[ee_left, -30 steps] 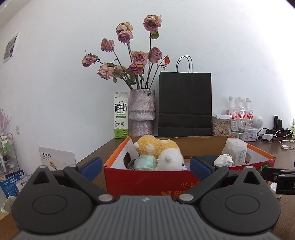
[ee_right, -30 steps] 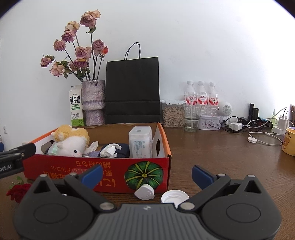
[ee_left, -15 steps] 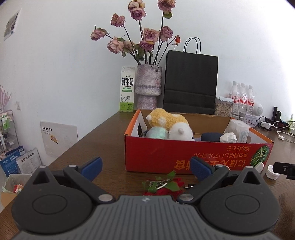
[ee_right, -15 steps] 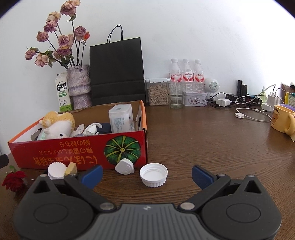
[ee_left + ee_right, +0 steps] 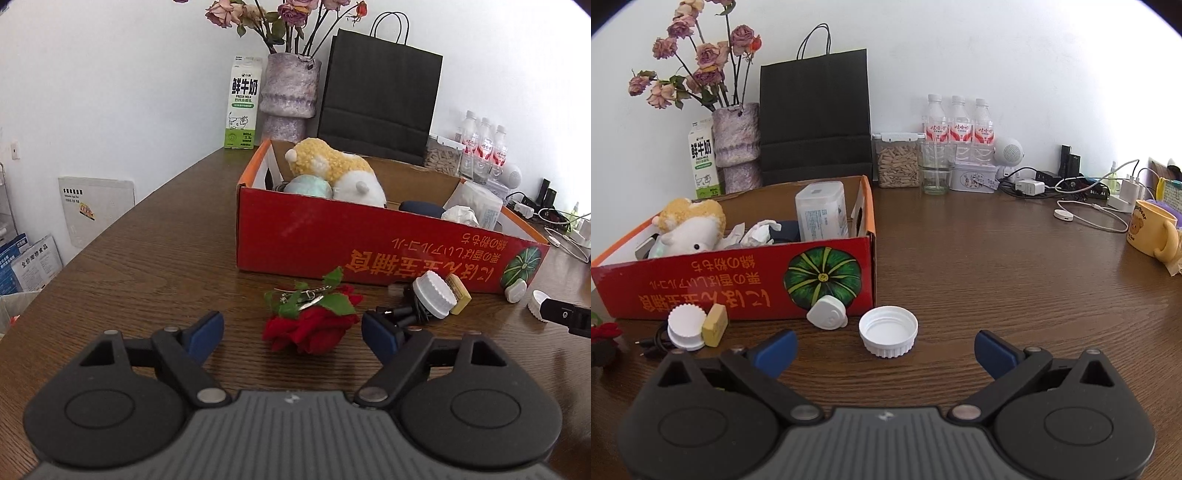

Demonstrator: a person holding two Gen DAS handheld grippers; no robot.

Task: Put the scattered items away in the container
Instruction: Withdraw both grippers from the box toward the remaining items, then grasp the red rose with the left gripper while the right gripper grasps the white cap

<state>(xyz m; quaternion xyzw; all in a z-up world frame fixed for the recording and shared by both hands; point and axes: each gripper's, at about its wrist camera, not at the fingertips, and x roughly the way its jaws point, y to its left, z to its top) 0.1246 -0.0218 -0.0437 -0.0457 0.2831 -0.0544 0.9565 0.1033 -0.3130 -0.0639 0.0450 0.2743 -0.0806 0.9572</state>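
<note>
Lying on the wooden table (image 5: 155, 236) just in front of the red box (image 5: 332, 240): red rose (image 5: 310, 326), crumpled petals, green leaves, metal ring at the stem. Flanked by left gripper (image 5: 292, 332), pads clear of the petals, jaws closing. Further right, white jar (image 5: 434, 293) beside a yellow block (image 5: 458, 295). White cap (image 5: 888, 330) open side up, ahead of right gripper (image 5: 884, 350), jaws wide, nothing between.

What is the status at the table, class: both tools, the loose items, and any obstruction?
Left tool closing around red rose, pads not touching. Right tool open, empty, white cap just ahead. Red box behind; nothing blocking.
</note>
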